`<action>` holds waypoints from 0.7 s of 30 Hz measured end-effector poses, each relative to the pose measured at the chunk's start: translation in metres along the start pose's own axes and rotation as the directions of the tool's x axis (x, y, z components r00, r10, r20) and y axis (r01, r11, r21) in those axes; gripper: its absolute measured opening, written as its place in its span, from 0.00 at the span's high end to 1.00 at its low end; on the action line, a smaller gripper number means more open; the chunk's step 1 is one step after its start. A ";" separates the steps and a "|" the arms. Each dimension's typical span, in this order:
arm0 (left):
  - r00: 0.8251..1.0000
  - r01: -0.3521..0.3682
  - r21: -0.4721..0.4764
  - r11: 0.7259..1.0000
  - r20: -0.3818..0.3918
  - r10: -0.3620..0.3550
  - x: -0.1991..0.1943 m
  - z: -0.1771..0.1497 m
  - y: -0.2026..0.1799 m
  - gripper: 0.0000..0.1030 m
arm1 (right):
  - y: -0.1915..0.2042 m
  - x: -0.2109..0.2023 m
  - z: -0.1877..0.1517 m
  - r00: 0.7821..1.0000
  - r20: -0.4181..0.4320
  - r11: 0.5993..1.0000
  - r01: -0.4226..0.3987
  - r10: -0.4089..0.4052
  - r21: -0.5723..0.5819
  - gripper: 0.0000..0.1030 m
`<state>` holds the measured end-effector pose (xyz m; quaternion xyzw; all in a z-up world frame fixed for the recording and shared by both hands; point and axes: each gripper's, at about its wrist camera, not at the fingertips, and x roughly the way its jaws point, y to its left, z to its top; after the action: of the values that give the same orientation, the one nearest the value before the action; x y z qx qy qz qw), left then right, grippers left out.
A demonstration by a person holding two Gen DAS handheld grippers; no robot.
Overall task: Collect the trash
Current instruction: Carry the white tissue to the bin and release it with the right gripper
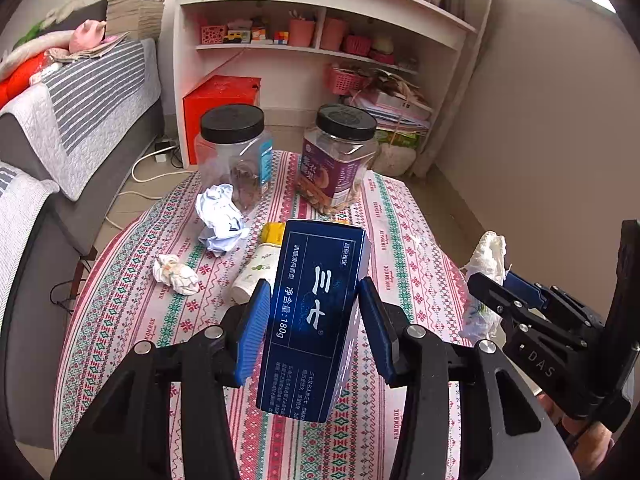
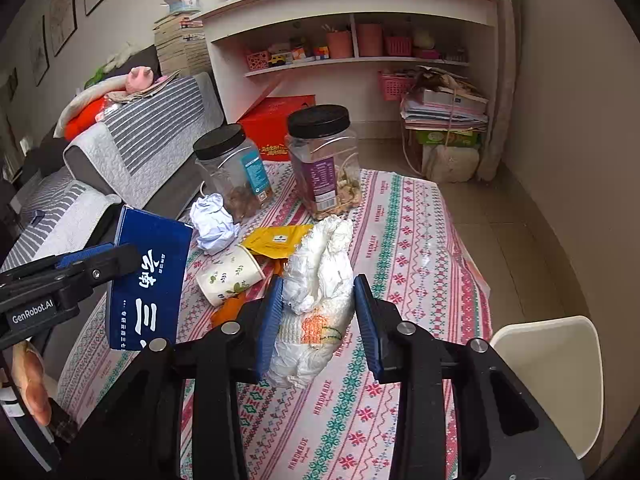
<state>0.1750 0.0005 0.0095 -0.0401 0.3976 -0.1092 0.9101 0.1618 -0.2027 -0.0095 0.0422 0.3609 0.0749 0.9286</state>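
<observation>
left tool (image 1: 310,320) gripping blue box (image 1: 316,320), right tool (image 1: 494,284) pinching white wad (image 1: 488,256)

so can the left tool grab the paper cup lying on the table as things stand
Probably not yet: the left tool is already shut on the blue box, which hangs in front of the paper cup.

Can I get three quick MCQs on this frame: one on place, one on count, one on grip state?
1. Where does the fallen paper cup lie?
A. on the sofa
B. on the tablecloth, in front of the jars
C. on the shelf

2. How many black-lidded clear jars stand on the table?
A. one
B. two
C. four

3. What is the left hand-held gripper doing?
A. clamping a blue box
B. hanging open, empty
C. clamping a jar

Key: 1 B, the cup lies on its side on the patterned cloth; 2 B, the jar and its neighbour are the only ones; 3 A, both pads press the blue box.
</observation>
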 end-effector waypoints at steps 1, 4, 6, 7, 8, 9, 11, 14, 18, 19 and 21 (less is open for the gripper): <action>1.000 0.003 0.006 1.000 0.000 -0.003 0.000 -0.002 -0.005 0.56 | -0.004 -0.002 0.000 1.000 0.001 1.000 0.004 -0.004 0.007 0.67; 1.000 0.016 0.018 1.000 -0.004 -0.016 0.002 -0.004 -0.016 0.56 | -0.016 -0.010 0.000 1.000 0.012 1.000 0.023 -0.023 0.021 0.67; 1.000 0.022 0.027 0.999 -0.003 -0.022 0.004 -0.006 -0.024 0.56 | -0.024 -0.015 0.000 0.999 0.019 0.999 0.033 -0.034 0.030 0.67; 1.000 0.026 0.031 0.999 -0.004 -0.026 0.004 -0.006 -0.028 0.56 | -0.027 -0.017 0.000 0.999 0.022 0.999 0.040 -0.041 0.034 0.67; 1.000 0.030 0.035 0.999 -0.005 -0.030 0.005 -0.006 -0.032 0.56 | -0.032 -0.020 -0.001 0.999 0.024 0.998 0.048 -0.049 0.039 0.67; 0.999 0.033 0.040 0.999 -0.006 -0.033 0.006 -0.006 -0.036 0.56 | -0.036 -0.022 -0.001 0.998 0.026 0.998 0.055 -0.056 0.044 0.67; 0.999 0.042 0.051 0.998 -0.007 -0.042 0.006 -0.006 -0.043 0.56 | -0.045 -0.027 -0.002 0.997 0.026 0.996 0.071 -0.072 0.058 0.67; 0.998 0.055 0.066 0.996 -0.009 -0.054 0.007 -0.007 -0.054 0.56 | -0.060 -0.034 -0.004 0.995 0.029 0.992 0.097 -0.100 0.080 0.67; 0.997 0.072 0.083 0.994 -0.015 -0.071 0.009 -0.008 -0.071 0.56 | -0.084 -0.043 -0.009 0.989 0.023 0.983 0.145 -0.148 0.110 0.67; 0.997 0.077 0.087 0.993 -0.016 -0.075 0.010 -0.009 -0.075 0.56 | -0.092 -0.046 -0.011 0.987 0.019 0.980 0.157 -0.161 0.119 0.67; 0.996 0.084 0.099 0.992 -0.018 -0.083 0.011 -0.011 -0.084 0.56 | -0.104 -0.051 -0.014 0.983 0.014 0.974 0.181 -0.184 0.139 0.67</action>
<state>0.1601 -0.0832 0.0080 -0.0106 0.3958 -0.1672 0.9029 0.1266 -0.3137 0.0003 0.0734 0.3551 -0.0361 0.9313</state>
